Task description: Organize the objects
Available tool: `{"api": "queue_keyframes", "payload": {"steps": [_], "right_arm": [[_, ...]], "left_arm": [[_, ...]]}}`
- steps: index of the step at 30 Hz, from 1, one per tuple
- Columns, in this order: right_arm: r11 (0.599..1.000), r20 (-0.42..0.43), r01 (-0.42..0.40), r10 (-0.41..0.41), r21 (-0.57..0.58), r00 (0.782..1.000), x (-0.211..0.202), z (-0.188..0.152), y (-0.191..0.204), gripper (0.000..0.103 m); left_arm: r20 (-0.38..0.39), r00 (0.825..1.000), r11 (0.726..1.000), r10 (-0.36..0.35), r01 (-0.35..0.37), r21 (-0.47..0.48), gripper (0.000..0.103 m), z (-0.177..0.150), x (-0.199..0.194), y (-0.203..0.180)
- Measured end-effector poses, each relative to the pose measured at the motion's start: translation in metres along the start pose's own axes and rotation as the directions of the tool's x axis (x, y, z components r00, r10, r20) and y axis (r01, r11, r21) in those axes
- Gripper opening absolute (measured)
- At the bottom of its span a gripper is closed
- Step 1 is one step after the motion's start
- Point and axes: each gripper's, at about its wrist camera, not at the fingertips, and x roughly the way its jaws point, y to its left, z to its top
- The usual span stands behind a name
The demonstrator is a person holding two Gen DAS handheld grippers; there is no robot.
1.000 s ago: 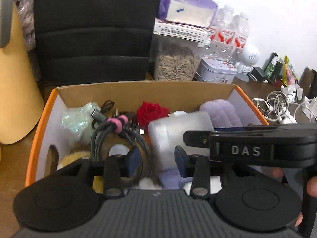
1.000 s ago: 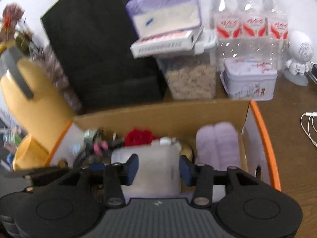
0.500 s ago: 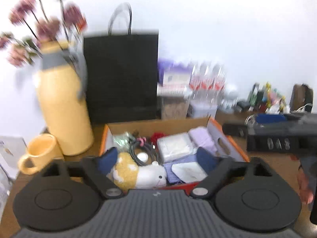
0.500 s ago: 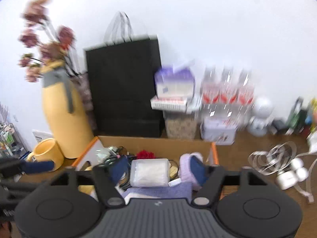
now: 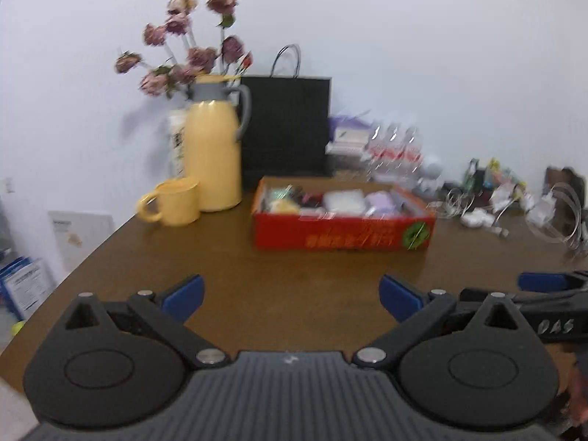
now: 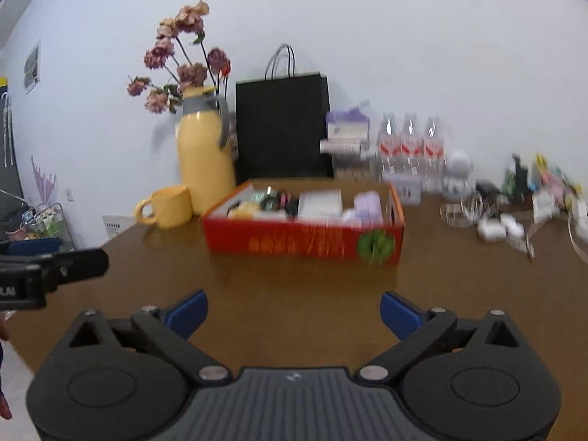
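Both the left gripper (image 5: 290, 296) and the right gripper (image 6: 293, 312), jaws just swung wide apart and gripping nothing, hang over the brown table (image 5: 257, 283), well apart from the filled red cardboard box (image 5: 343, 229) at twelve o'clock beside the yellow jug (image 5: 213, 154).

A box (image 5: 343, 233) sits mid-table (image 5: 294, 275), filled with small items. Left of it stand a jug (image 5: 213, 154) and, in front of that, a mug (image 5: 172, 207). A bag (image 5: 284, 128) stands behind the box; bottles (image 5: 395, 150) and cables (image 5: 477, 213) lie to the right.
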Motion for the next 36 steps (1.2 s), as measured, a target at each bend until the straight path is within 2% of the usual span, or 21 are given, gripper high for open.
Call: {"api": "queue_keyframes", "payload": {"steps": [3, 7, 11, 15, 25, 36], "right_arm": [[1.000, 0.009, 0.012, -0.012, 0.016, 1.000, -0.016, -0.015, 0.012, 0.101], [0.995, 0.045, 0.089, -0.087, -0.052, 0.995, -0.034, -0.024, 0.031, 0.103], [0.995, 0.041, 0.094, -0.093, -0.041, 0.995, -0.044, -0.031, 0.034, 0.103], [0.990, 0.032, 0.127, -0.125, -0.057, 0.992, -0.041, -0.034, 0.034, 0.103], [0.997, 0.001, 0.073, -0.073, -0.019, 0.997, -0.038, -0.041, 0.030, 0.103], [0.997, -0.006, 0.079, -0.079, -0.013, 0.997, -0.039, -0.044, 0.029, 0.103]], "left_arm": [[-0.018, 1.000, 0.999, 0.009, -0.009, -0.039, 0.103, -0.011, -0.007, 0.006], [-0.005, 1.000, 1.000, 0.021, -0.021, 0.021, 0.103, -0.017, -0.011, 0.002], [-0.019, 1.000, 1.000, -0.004, 0.004, 0.006, 0.103, -0.022, -0.012, 0.003], [-0.022, 1.000, 0.999, 0.008, -0.007, 0.034, 0.103, -0.026, -0.014, 0.002], [-0.063, 0.998, 0.999, -0.005, 0.009, 0.052, 0.103, -0.030, -0.011, -0.007], [-0.072, 0.997, 0.999, -0.012, 0.015, 0.046, 0.103, -0.031, -0.011, -0.007]]}}
